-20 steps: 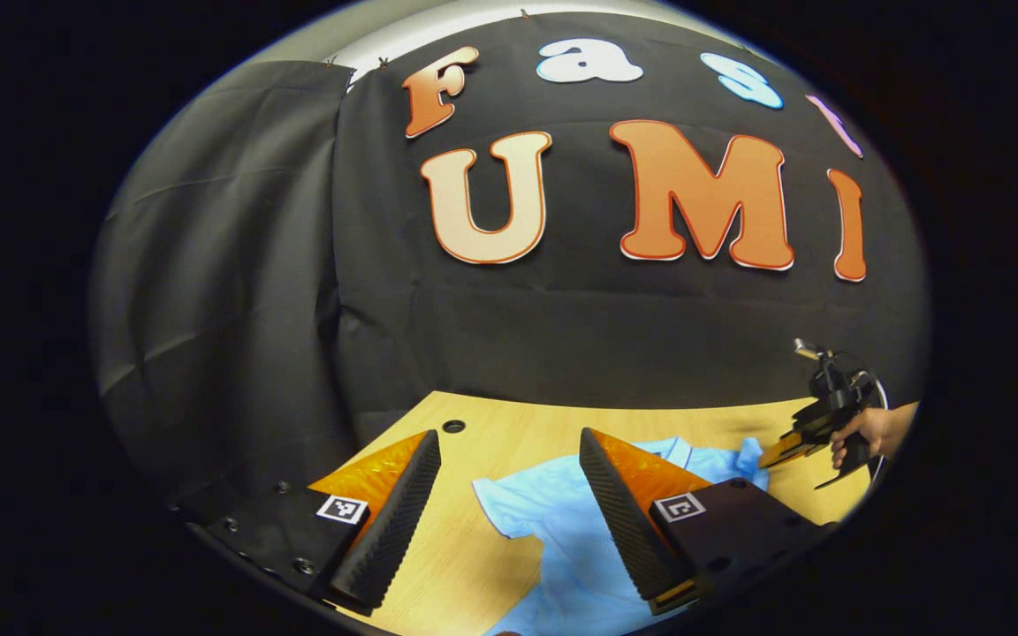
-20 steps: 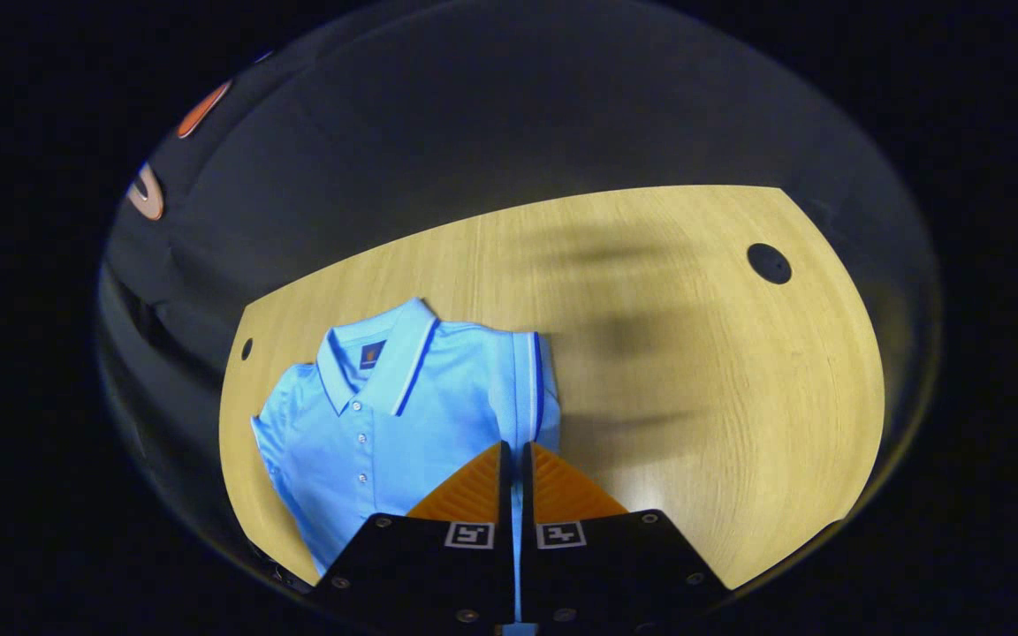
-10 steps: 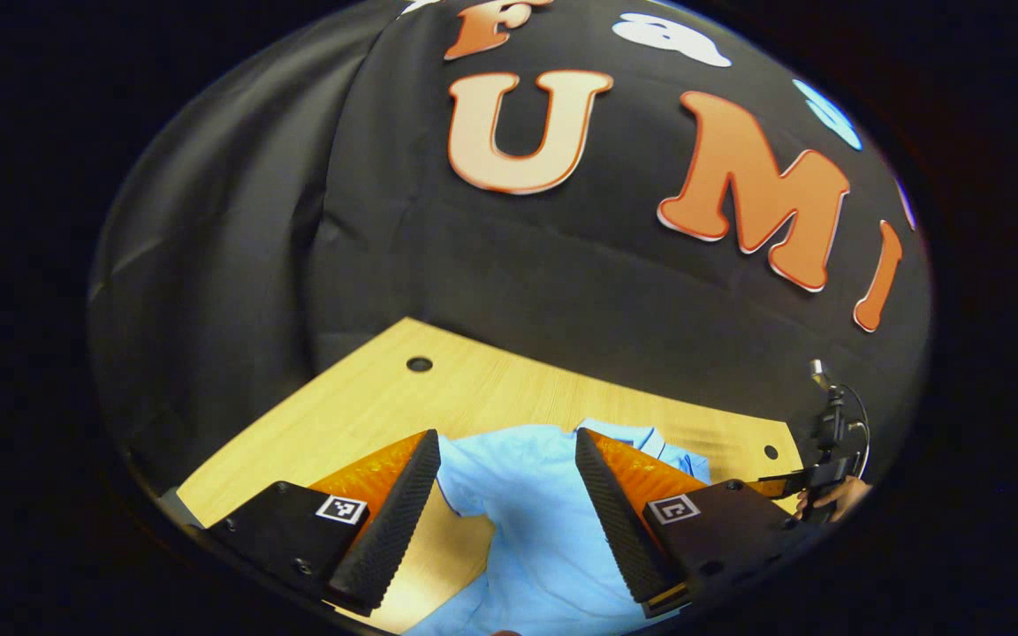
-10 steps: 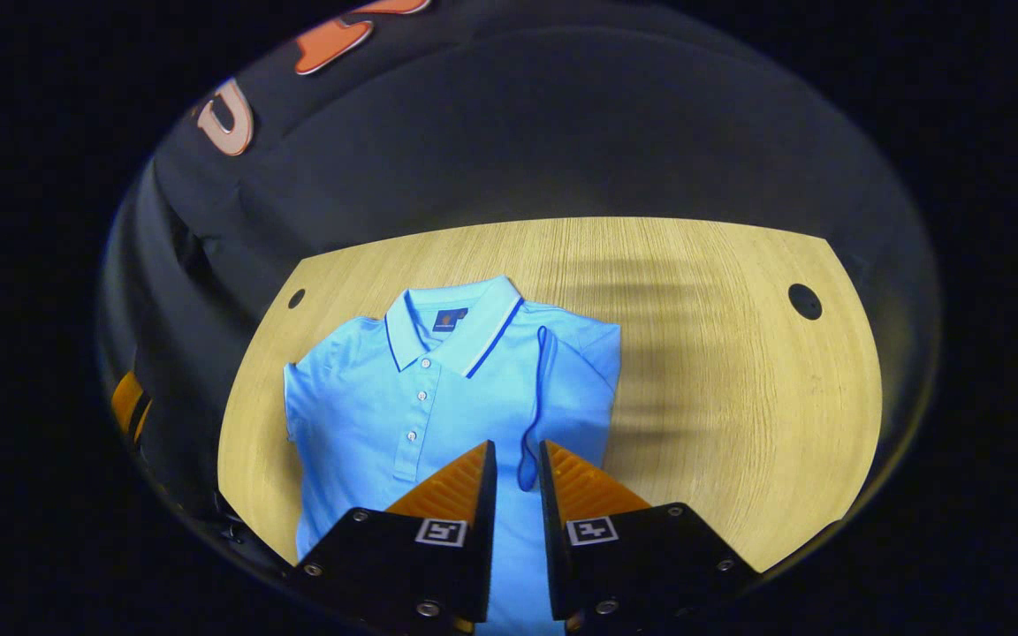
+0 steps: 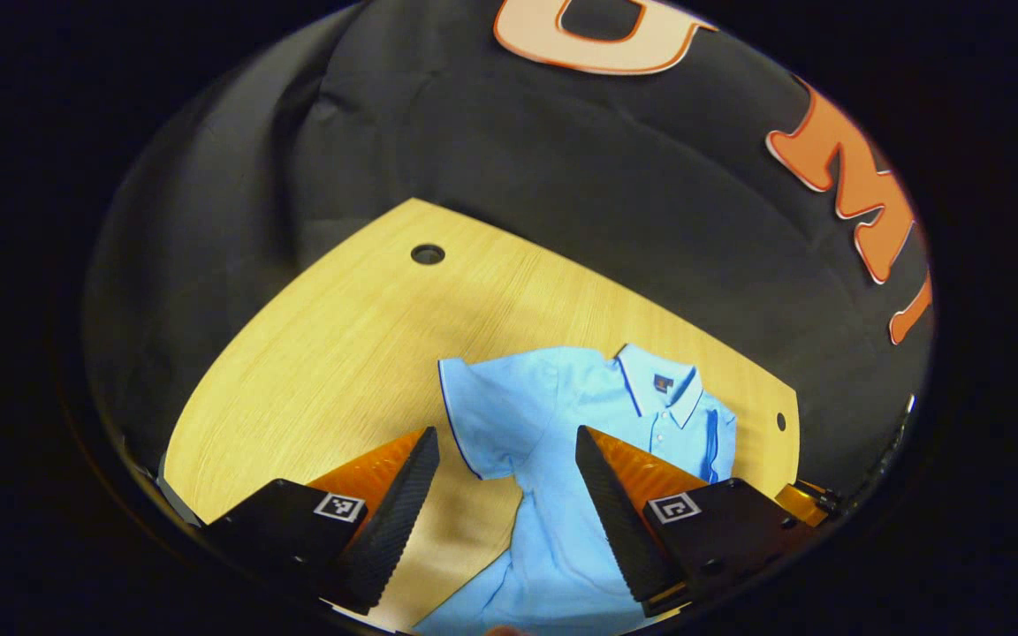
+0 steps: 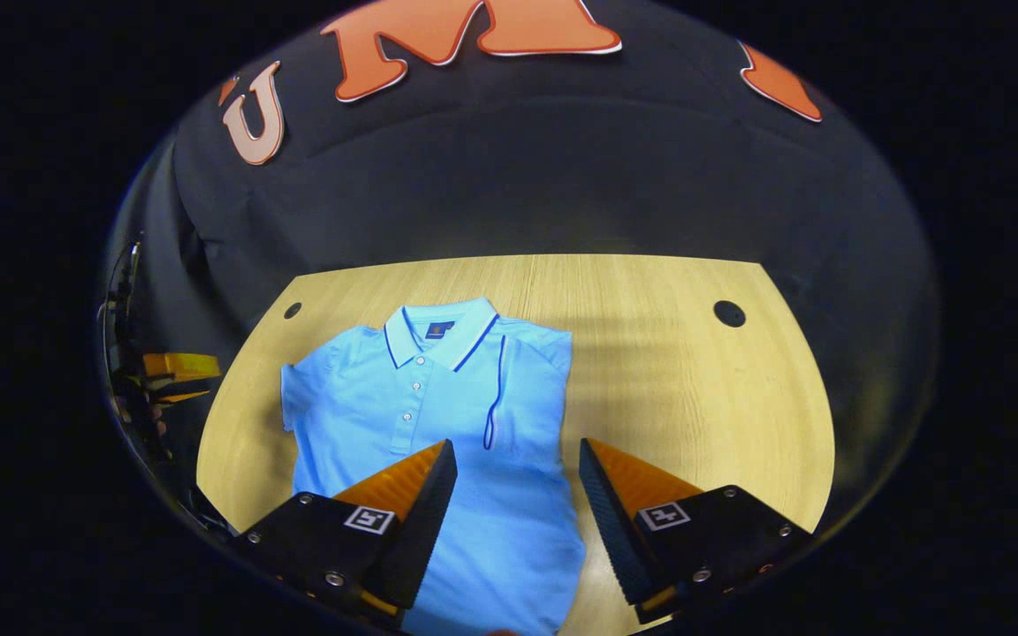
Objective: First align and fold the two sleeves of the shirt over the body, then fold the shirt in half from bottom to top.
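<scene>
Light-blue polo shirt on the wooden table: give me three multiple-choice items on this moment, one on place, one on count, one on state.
1. Where does the light-blue polo shirt lie on the wooden table in the right gripper view?
A. left part
B. right part
C. hanging off the far edge

2. How many sleeves are folded over the body?
A. none
B. one
C. two

3. The right hand-held gripper is:
A. shut on the sleeve
B. open
C. shut on the collar

Answers: 1 A, bare wood lies to the shirt's right. 2 B, one sleeve lies over the body; the other sleeve sticks out. 3 B, the fingers stand apart.
</scene>
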Demonstrator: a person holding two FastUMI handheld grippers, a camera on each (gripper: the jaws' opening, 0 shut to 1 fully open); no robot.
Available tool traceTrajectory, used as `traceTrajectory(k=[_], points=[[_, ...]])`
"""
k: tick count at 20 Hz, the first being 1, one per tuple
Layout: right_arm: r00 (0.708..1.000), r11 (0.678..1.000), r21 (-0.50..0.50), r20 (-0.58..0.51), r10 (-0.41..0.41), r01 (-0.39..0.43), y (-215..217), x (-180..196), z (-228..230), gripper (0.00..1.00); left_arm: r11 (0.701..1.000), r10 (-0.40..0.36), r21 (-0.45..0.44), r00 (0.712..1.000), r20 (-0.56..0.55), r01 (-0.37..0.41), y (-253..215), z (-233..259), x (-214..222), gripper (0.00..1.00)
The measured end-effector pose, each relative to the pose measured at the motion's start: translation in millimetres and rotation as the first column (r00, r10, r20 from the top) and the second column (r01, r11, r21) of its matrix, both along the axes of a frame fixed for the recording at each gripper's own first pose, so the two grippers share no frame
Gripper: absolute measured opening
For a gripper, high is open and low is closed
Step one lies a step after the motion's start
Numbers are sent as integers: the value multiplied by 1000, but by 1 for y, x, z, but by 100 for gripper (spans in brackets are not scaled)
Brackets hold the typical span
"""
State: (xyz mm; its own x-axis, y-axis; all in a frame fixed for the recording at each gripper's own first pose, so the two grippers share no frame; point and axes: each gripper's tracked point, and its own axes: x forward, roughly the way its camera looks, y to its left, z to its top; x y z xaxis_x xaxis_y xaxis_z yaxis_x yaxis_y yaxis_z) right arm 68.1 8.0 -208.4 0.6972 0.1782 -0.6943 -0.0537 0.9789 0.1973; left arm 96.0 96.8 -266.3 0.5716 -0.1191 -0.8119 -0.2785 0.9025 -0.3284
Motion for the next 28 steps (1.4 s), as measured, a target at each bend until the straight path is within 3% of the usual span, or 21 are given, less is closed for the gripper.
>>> traceTrajectory(k=[5, 8, 13, 20, 23, 27, 28], points=[[996, 997, -4, 45, -81, 81, -17, -36, 15, 93, 1000, -28, 3, 987, -160, 29, 6, -61, 25, 100], [985, 986, -12, 41, -169, 169, -33, -61, 9, 94, 999, -48, -15, 970, -240, 45, 5, -85, 34, 100], [959, 959, -2, 29, -284, 284, -52, -98, -3, 94, 995, -102, -34, 922, -373, 96, -14, -129, 32, 100], [930, 930, -15, 30, -367, 368, -50, -138, -3, 94, 983, -109, 90, 896, -431, 162, 4, -156, 48, 99], [925, 925, -26, 35, -378, 379, -47, -145, 0, 94, 978, -133, 93, 899, -417, 188, -5, -156, 52, 84], [930, 929, -60, 52, -364, 366, -42, -153, 6, 94, 978, -146, 77, 906, -398, 191, -13, -155, 55, 29], [932, 930, -64, 56, -358, 361, -42, -155, 7, 94, 975, -177, 59, 915, -363, 212, -17, -154, 60, 24]])
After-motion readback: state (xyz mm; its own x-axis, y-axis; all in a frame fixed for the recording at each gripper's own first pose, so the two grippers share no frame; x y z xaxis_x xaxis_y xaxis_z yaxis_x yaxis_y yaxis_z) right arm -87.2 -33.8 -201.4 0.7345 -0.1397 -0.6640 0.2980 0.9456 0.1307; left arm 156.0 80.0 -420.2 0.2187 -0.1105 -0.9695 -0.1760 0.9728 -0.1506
